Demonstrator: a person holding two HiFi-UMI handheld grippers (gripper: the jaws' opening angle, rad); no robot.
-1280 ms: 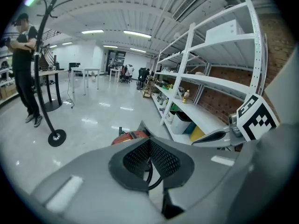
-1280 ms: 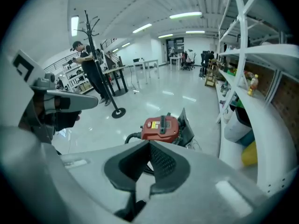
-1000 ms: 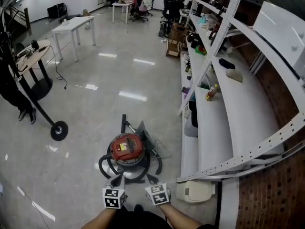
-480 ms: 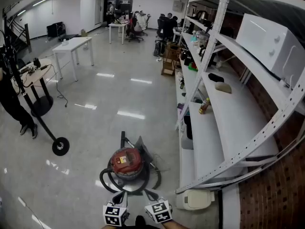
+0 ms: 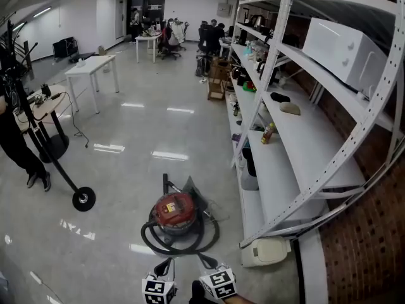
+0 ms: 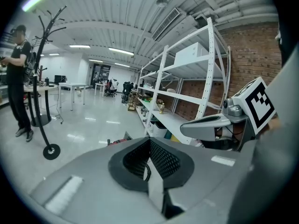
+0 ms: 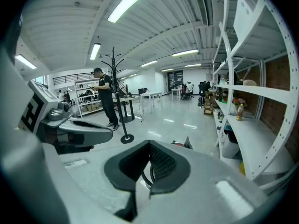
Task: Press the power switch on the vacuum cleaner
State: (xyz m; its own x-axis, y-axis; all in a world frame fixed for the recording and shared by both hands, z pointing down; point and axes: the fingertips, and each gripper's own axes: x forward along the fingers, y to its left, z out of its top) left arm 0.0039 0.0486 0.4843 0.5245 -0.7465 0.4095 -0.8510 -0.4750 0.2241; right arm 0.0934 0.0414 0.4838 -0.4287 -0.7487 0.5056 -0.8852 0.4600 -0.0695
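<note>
The vacuum cleaner point(image 5: 175, 209) is a red drum with a yellow label, standing on the glossy floor with its black hose point(image 5: 190, 239) coiled round it. Both grippers sit at the bottom edge of the head view, short of the hose and apart from the vacuum. My left gripper point(image 5: 166, 268) is shut with nothing in it, and so is my right gripper point(image 5: 204, 260). In the left gripper view the joined jaws of the left gripper point(image 6: 150, 162) hide all but a red sliver of the vacuum point(image 6: 117, 140). Over the right gripper point(image 7: 148, 164) only the vacuum's top point(image 7: 177, 143) peeks.
White metal shelving point(image 5: 285, 170) runs along the right, with a white appliance point(image 5: 269, 252) on the floor under it. A coat stand's round base point(image 5: 83, 199) and a standing person point(image 5: 12, 138) are at the left. White tables point(image 5: 92, 68) stand further back.
The head view has lifted, showing more of the room. The vacuum now looks smaller and further off, and both grippers have dropped to the bottom edge, further from it.
</note>
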